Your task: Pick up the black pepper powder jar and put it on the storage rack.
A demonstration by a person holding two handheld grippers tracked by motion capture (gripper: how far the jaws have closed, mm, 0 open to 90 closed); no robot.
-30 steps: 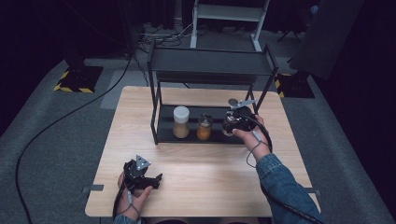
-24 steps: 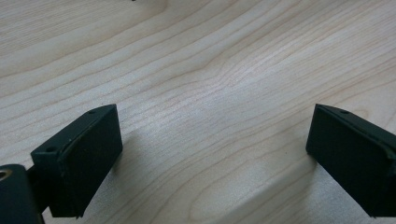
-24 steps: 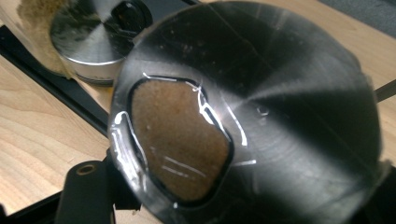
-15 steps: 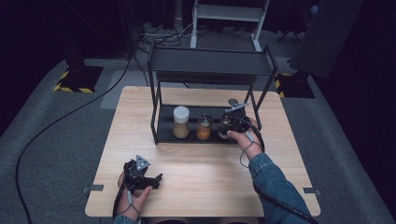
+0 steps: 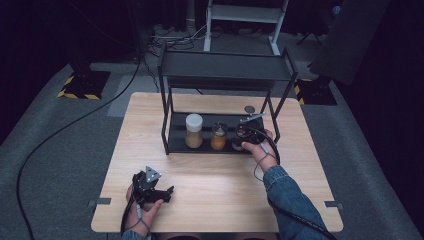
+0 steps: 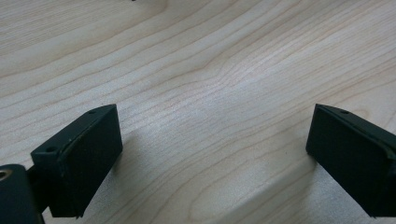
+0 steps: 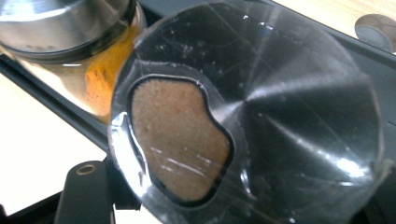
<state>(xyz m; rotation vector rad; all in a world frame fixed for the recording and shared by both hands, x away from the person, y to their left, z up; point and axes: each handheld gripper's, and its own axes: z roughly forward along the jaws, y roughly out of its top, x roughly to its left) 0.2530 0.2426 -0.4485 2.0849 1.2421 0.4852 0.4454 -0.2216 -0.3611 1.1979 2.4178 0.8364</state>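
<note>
My right gripper point(image 5: 243, 136) is shut on a small spice jar point(image 7: 243, 121) with a shiny dark lid; a window in the lid shows brown powder. It holds the jar at the right end of the black rack's lower shelf point(image 5: 176, 146). One black finger point(image 7: 86, 186) shows beside the jar. Right next to it stands a jar of orange spice point(image 7: 88, 60), also seen as the orange jar point(image 5: 218, 136) from above. A taller white-lidded jar point(image 5: 193, 131) stands further left. My left gripper point(image 5: 166, 192) rests open on the wooden table point(image 6: 210, 70), its jaws wide apart with nothing between them.
The two-tier black rack point(image 5: 225, 65) stands at the back middle of the table, its posts framing the shelf. A small round grey disc point(image 5: 249, 109) lies on the table behind the rack's right side. Bare wood point(image 5: 220, 185) stretches across the front.
My right gripper has carried the dark-lidded jar leftward and nearer, in beside the orange jar on the lower shelf. The left gripper has stayed put.
</note>
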